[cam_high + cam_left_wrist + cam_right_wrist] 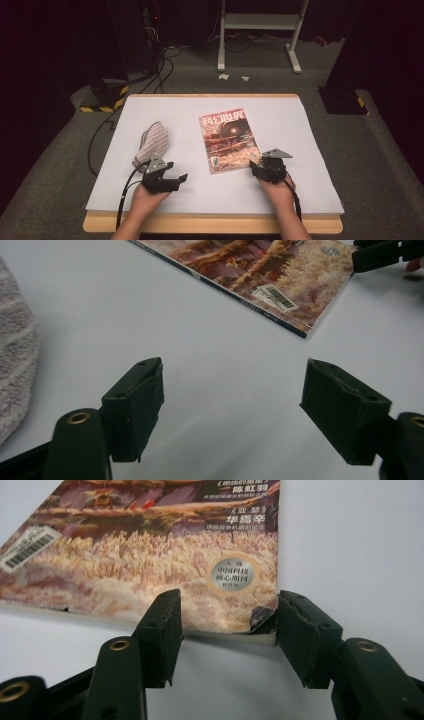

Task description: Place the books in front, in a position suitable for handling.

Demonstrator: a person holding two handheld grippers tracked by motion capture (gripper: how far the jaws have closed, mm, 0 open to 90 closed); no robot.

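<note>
Magazine (pixel 228 140) lies flat mid-table, its near corner between the spread jaws of the right gripper (pixel 227 630), nothing pinched. Left gripper (pixel 232 402) hovers open, empty. Clamp carelessly and that dog-eared corner could tear or slip.

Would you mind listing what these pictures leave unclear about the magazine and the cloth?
- Magazine: far part cut off by the frame top in the right gripper view; its near corner, curled, sits between the right gripper jaws, contact unclear.
- Cloth: cropped by the left edge in the left gripper view.
- Cover title: too small in the high view.
</note>
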